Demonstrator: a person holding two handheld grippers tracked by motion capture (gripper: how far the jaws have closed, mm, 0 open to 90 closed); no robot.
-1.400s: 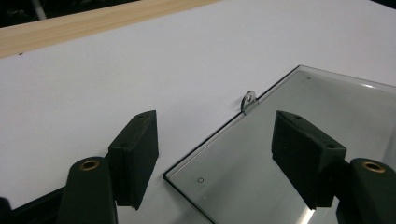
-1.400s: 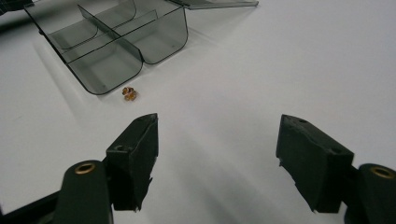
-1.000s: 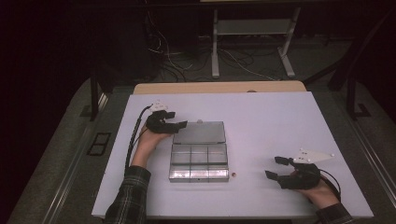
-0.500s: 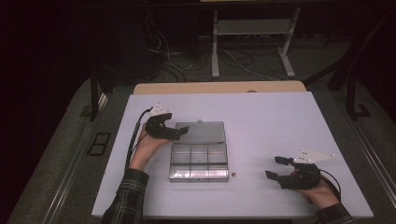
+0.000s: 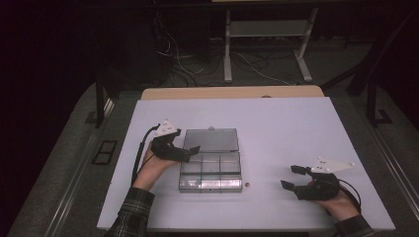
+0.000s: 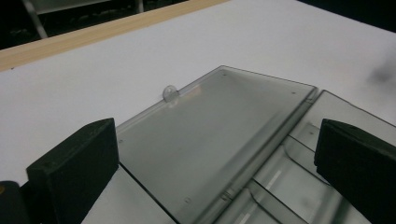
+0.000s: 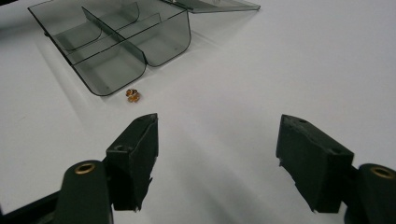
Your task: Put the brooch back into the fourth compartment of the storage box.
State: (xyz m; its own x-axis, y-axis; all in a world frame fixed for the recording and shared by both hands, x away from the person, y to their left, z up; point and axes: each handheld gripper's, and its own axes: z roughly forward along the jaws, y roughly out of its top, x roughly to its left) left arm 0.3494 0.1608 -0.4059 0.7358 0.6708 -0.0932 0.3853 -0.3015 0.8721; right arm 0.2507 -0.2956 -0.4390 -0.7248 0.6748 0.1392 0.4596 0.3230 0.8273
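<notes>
Left gripper (image 5: 190,150): jaws spread wide and released, having just been opening, nothing between them; it sits at the left edge of the box, over the seam where lid meets tray; in its own view the two black jaws (image 6: 215,186) frame the hinge line without touching it. Right gripper (image 5: 292,177): jaws parted, released, gripping nothing; it rests near the right of the table, well apart from the box; its own view shows bare white surface between the jaws (image 7: 217,163).

Clear smoky plastic compartment box (image 5: 210,170): middle of the white table (image 5: 276,123), slightly left of centre; tray divided into compartments, all looking empty; lid (image 5: 211,139) folded fully open, lying flat on the far side of the tray; small rounded latch tab (image 6: 170,93) on the lid's far edge.

Small brass-coloured piece (image 5: 248,184): loose on the table, just beside the box's near right corner; seen in the right gripper view as a knobbly gold bit (image 7: 133,95) near the rounded corner of the tray.

Markings: no brand, label or readable writing on box, grippers or table.

Person: plaid sleeve (image 5: 131,215) at the left forearm.
</notes>
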